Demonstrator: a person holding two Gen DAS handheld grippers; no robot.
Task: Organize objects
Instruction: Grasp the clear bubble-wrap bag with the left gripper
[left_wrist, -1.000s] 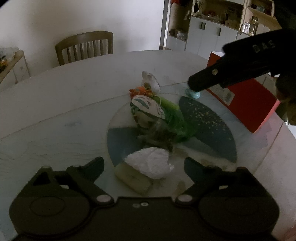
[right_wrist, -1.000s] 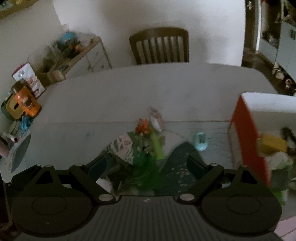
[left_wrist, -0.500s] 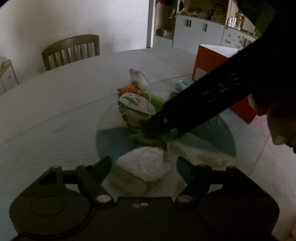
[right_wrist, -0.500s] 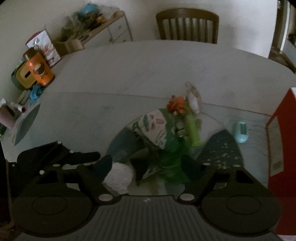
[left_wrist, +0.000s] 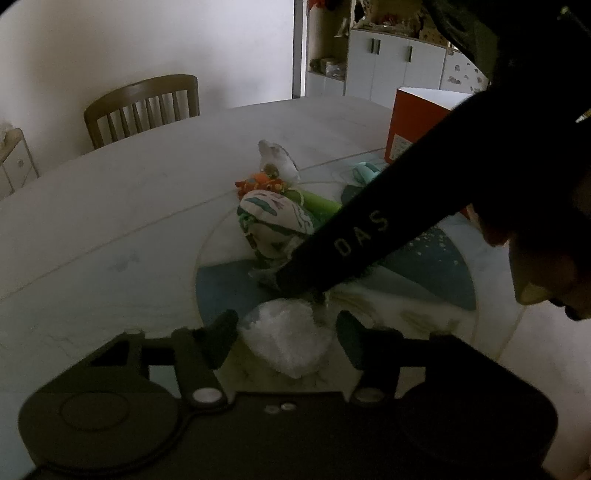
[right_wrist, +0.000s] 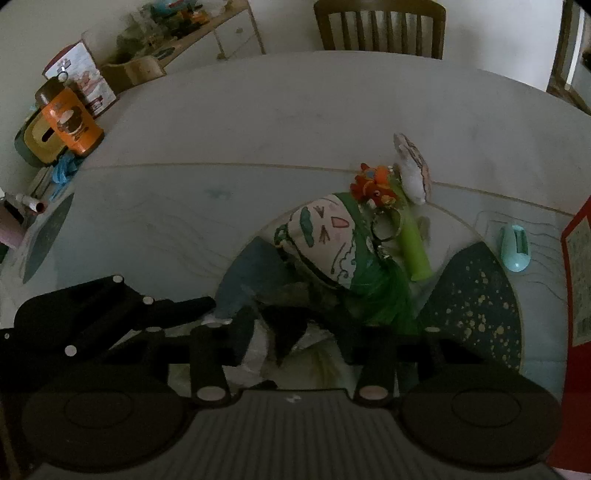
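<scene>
Lay between the spread fingers of the left gripper (left_wrist: 282, 334): a white crumpled wad (left_wrist: 286, 341), soft-looking, on the round turntable (left_wrist: 436, 258); whether the fingers touched it could not be told. Sat just ahead of that wad: a painted cloth pouch (left_wrist: 275, 218) with teal and green marks, and beyond it a green tube (left_wrist: 317, 203), an orange toy (left_wrist: 260, 182) and a whitish shell-like piece (left_wrist: 275, 157). Crossed in from the right and above: the right gripper (right_wrist: 291, 332), long and black, lettered "DAS" in pale capitals on its side, its tip down just past the wad's far edge. Fingers held apart in its own view, straddling a dark fold and a bit of white material; no grip on either could be made out. Showed the pouch more plainly from there (right_wrist: 325, 243), with a drawn face, a metal key ring (right_wrist: 386, 225) lying against the tube (right_wrist: 413, 247). Farther right of both tools: a small mint-coloured clip-like object (right_wrist: 515, 249), then a red box (left_wrist: 417, 122) with a white label, print too small to read. Far left of the right tool, at the table's edge (left_wrist: 110, 221): an orange container (right_wrist: 70, 123) and a printed carton (right_wrist: 83, 74), wording illegible. Beyond the table, a wooden chair (left_wrist: 142, 109).
</scene>
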